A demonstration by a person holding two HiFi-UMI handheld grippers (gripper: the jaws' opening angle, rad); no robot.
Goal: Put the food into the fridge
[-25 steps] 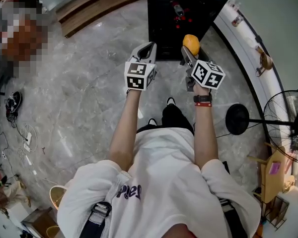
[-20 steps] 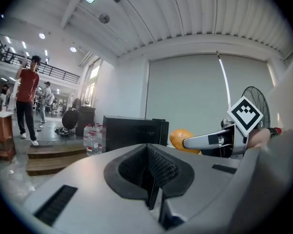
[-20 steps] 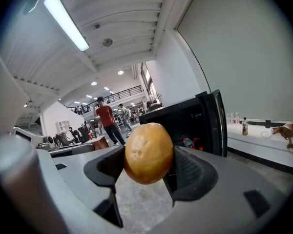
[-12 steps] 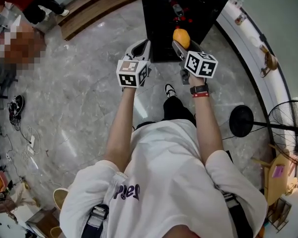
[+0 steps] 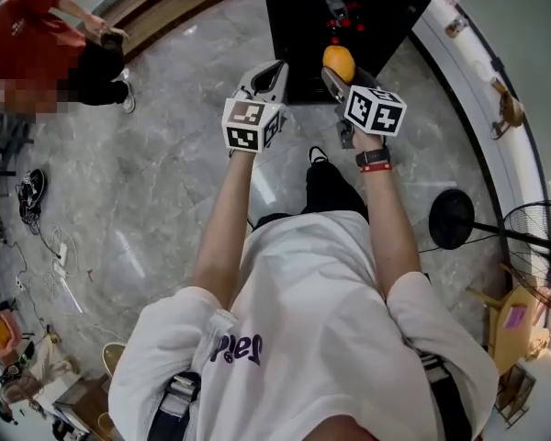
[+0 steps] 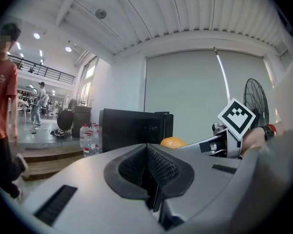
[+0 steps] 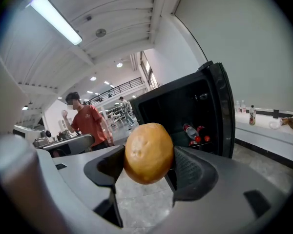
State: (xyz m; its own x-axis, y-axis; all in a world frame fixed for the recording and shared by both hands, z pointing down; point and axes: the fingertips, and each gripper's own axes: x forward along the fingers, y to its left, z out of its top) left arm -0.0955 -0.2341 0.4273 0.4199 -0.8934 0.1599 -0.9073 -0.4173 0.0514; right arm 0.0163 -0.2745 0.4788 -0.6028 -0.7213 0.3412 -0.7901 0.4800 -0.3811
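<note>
Big open hall, prob. a lab or demo space in an office bldg, not a home. Grey marble floor (image 5: 165, 182) w/ loose cables (image 5: 55, 260) and a wooden step (image 5: 174, 3) along one side. High ribbed ceiling (image 7: 102, 13) w/ strip light (image 7: 53, 17); railed upper gallery (image 7: 115, 89) at the back. Small black fridge (image 5: 298, 35) stands on the floor, door open. Standing fan (image 5: 537, 237), curved white ledge (image 5: 468, 85), water bottles (image 6: 88, 139), person in red shirt (image 5: 32, 39) nearby.

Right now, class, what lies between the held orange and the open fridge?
Nothing stands between orange and fridge; the right gripper view shows only bare floor below that gap.
</note>
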